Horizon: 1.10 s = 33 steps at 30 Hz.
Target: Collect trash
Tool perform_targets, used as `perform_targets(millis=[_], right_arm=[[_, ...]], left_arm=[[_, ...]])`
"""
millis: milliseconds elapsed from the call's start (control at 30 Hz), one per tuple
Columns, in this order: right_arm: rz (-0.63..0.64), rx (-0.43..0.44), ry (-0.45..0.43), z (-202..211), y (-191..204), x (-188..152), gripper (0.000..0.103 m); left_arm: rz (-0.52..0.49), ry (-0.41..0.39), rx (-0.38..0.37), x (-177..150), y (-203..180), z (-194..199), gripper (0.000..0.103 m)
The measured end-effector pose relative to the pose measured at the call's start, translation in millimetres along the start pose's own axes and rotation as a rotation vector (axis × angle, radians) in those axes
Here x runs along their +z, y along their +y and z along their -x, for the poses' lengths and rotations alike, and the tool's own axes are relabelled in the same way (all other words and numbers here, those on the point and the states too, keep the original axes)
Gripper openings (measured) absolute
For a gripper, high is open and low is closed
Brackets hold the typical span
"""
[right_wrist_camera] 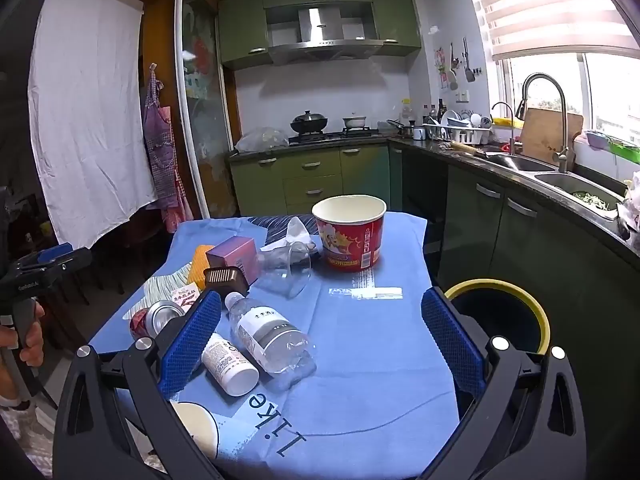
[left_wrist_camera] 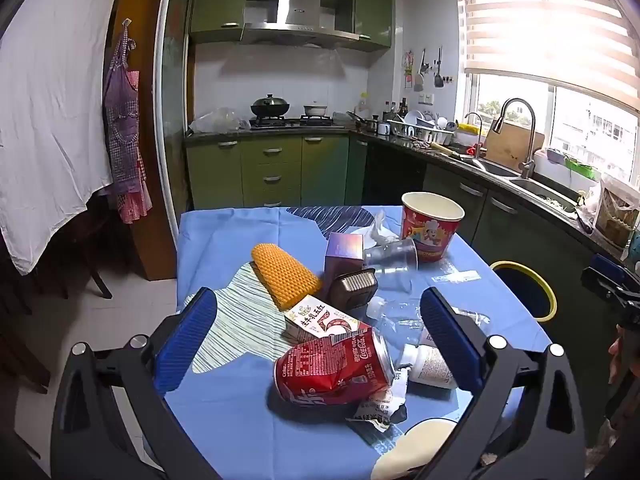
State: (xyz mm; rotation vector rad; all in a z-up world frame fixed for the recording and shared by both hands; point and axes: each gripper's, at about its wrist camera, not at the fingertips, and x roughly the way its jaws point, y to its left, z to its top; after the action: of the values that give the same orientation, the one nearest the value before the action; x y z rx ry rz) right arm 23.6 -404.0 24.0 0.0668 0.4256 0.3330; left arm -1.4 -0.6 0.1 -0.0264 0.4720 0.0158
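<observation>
Trash lies on a blue-clothed table. A crushed red cola can lies just ahead of my open, empty left gripper; it also shows in the right wrist view. Beside it are a milk carton, a yellow corn-shaped piece, a small white bottle and a torn wrapper. My right gripper is open and empty above a clear water bottle and the white bottle. A black bin with a yellow rim stands right of the table.
A red paper bucket, a tipped clear cup, a purple box, a brown tray and tissue sit further back. Green kitchen cabinets and a sink counter run along the right.
</observation>
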Motion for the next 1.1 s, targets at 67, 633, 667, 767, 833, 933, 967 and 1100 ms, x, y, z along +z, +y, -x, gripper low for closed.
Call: perform_targets(millis=[67,633,667,767,833,933,967,1100], right_arm=[[-0.001,0.005,0.000,-0.2,0.1,0.1,0.099],[0.001,0.003,0.023,-7.8,0.2,3.6,0.099],[0.000,0.002,0.025,-8.8,-0.7,3.7,0.099],[-0.002,0.004,0.030,-12.2,-1.9,4.5,0.099],[-0.005,0.005,0.036,-17.0,-3.2,4.1,0.099],[-0.010,0.004,0.042,-19.2,-3.1,3.3,0.099],[-0.009,0.003,0.043,-19.3,-2.3,3.5,0.099],[-0.010,0.003,0.037,-21.9,-2.7,4.0,0.099]], left_arm=[[-0.001,0.007,0.001,0.1,0.0,-0.6,0.097],[0.017,0.000,0.002,6.7,4.3,2.2,0.097],[0.015,0.004,0.002,7.6,3.9,1.1,0.097],[0.013,0.007,0.004,8.3,5.0,0.2,0.097],[0.012,0.007,0.004,8.5,2.8,-0.4,0.097],[0.007,0.010,0.001,8.0,2.7,-2.0,0.097],[0.002,0.013,0.000,8.0,1.5,-3.4,0.097],[-0.006,0.018,-0.001,8.6,-0.5,-6.8,0.097]])
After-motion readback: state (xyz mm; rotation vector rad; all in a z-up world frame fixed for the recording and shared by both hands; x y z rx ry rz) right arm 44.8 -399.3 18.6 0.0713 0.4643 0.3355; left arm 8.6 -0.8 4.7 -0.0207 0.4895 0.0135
